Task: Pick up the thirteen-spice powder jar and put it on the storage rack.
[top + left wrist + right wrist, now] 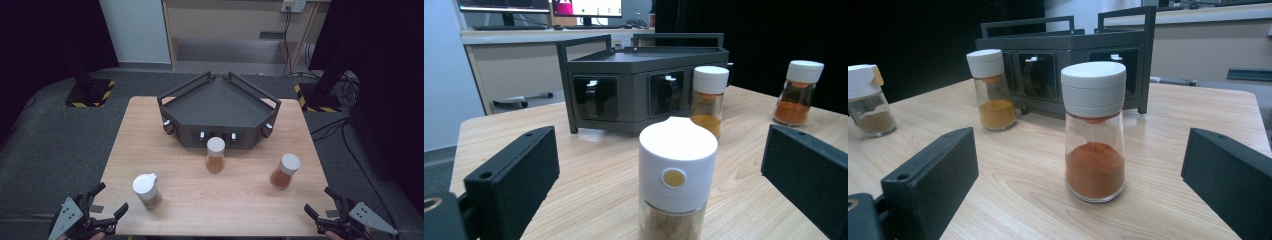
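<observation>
Three white-capped glass spice jars stand on the wooden table (240, 200). The brown-powder jar (147, 191) (676, 190) is at the front left, just ahead of my left gripper (112, 196) (659, 150), whose jaws stand open on either side of it without touching. At the front right, the red-powder jar (285, 171) (1094, 135) is framed by my open right gripper (318, 199) (1080, 150), a little short of it. Between them the yellow-powder jar (215, 155) (709, 100) (991, 92) stands right before the dark grey corner rack (218, 100) (624, 65) (1078, 40).
The rack has a railed top and small windowed compartments on its front. Two black stands with yellow-striped bases (90, 92) (320, 97) sit on the floor beyond the table, with cables (345, 130) at the right. A desk with monitors (584, 7) is behind.
</observation>
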### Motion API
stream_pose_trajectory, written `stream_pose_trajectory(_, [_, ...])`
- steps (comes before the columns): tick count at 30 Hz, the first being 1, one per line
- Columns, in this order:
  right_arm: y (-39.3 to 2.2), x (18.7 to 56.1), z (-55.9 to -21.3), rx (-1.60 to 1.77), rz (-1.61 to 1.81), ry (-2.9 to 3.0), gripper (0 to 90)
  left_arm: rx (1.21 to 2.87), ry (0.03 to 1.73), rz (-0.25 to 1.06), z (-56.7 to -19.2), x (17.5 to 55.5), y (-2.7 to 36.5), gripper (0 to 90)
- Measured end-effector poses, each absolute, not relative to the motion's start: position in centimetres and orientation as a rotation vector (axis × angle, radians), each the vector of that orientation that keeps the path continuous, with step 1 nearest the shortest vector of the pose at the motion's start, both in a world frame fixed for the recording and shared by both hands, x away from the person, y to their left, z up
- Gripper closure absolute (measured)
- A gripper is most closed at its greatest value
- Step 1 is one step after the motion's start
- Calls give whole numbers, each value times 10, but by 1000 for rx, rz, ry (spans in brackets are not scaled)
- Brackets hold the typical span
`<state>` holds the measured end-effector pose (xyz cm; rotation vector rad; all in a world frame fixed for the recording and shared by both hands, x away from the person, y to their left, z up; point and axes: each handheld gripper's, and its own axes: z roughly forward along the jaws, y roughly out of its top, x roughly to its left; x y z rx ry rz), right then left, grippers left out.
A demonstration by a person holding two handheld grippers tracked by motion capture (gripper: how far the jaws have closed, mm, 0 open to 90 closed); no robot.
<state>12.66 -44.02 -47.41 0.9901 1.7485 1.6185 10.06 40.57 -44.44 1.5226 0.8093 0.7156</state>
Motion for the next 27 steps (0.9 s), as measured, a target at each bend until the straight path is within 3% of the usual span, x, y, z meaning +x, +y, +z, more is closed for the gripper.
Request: stream_pose_trajectory(27, [-442, 128, -475, 984, 1631, 1756, 22, 1670, 831, 625, -391, 113, 423, 7])
